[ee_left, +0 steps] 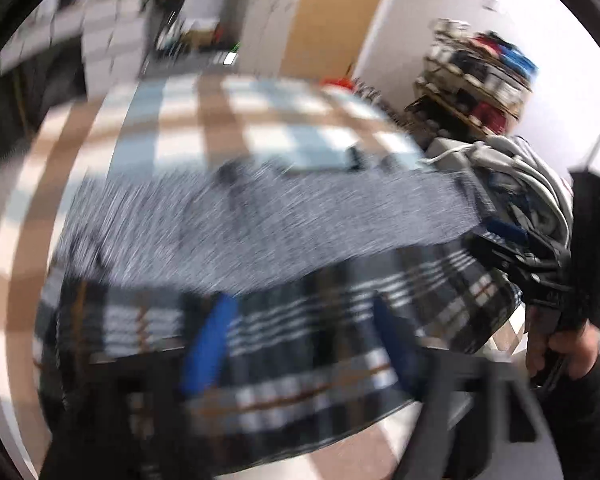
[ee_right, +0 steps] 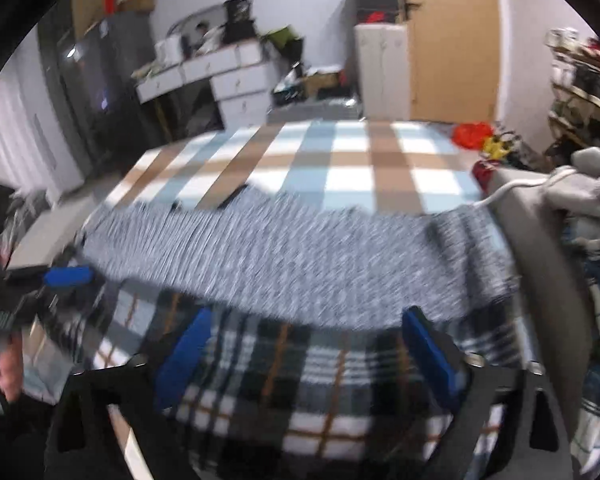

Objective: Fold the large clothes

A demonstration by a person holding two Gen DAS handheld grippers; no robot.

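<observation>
1. Both blue-padded grippers angled down over near edge of bed, apparently placed to take near hem of garment for a fold; left gripper (ee_left: 300,344) jaws apart, nothing between; right gripper (ee_right: 312,344) jaws wide apart, nothing clamped.
2. Grey-and-white marled knit garment (ee_right: 292,248) spread flat across bed, on dark plaid blanket (ee_right: 300,392) and pale blue, tan and white checked bedsheet (ee_right: 340,160); heavy blur, sleeves or collar not tellable.
3. Heap of unfolded clothes (ee_left: 532,200) just beside, at right, likely queued.
</observation>
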